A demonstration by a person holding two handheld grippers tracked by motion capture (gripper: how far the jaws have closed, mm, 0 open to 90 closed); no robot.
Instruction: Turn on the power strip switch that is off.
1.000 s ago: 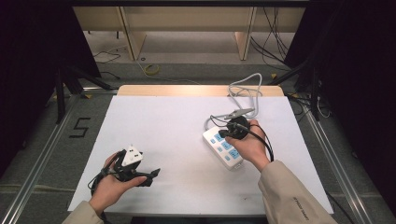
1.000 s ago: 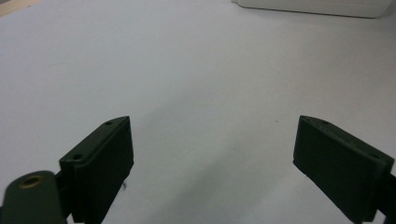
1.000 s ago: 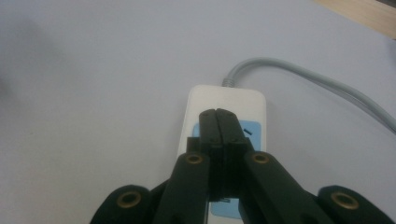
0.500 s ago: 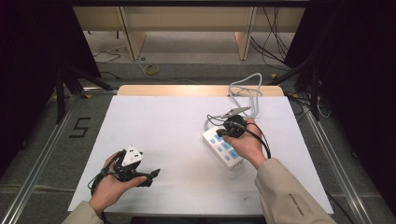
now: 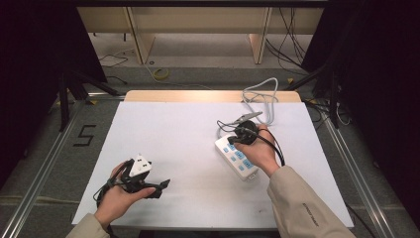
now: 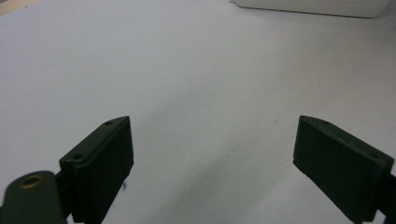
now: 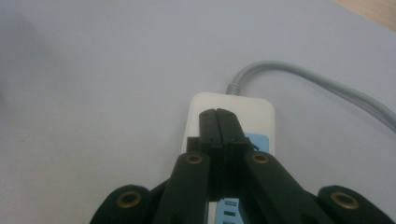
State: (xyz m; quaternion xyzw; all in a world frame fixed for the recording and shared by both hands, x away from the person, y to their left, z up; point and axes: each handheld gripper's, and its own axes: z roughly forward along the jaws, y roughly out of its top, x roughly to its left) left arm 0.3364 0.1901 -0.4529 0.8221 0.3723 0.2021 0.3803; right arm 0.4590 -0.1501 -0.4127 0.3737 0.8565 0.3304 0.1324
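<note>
A white power strip [image 5: 241,161] with blue sockets lies slanted on the white table, right of centre. Its grey cable [image 5: 261,98] loops toward the far edge. My right gripper [image 5: 231,141] is shut, with nothing between the jaws. Its joined tips [image 7: 218,116] hang over the strip's [image 7: 243,109] cable end, where the cable [image 7: 299,79] runs off to the right. Whether the tips touch the strip I cannot tell. My left gripper [image 5: 161,188] rests at the near left of the table. Its jaws stand wide apart [image 6: 212,130] over bare table, and the strip's edge [image 6: 308,7] shows far off.
The white sheet [image 5: 178,134] covers the table, with a wooden strip [image 5: 198,95] along the far edge. Beyond it stand wooden furniture legs [image 5: 138,39] and floor cables [image 5: 159,74]. A "5" mark [image 5: 84,135] sits on the floor at the left.
My right gripper has drifted slightly left along the power strip, still shut. The left hand and its open gripper have stayed put.
</note>
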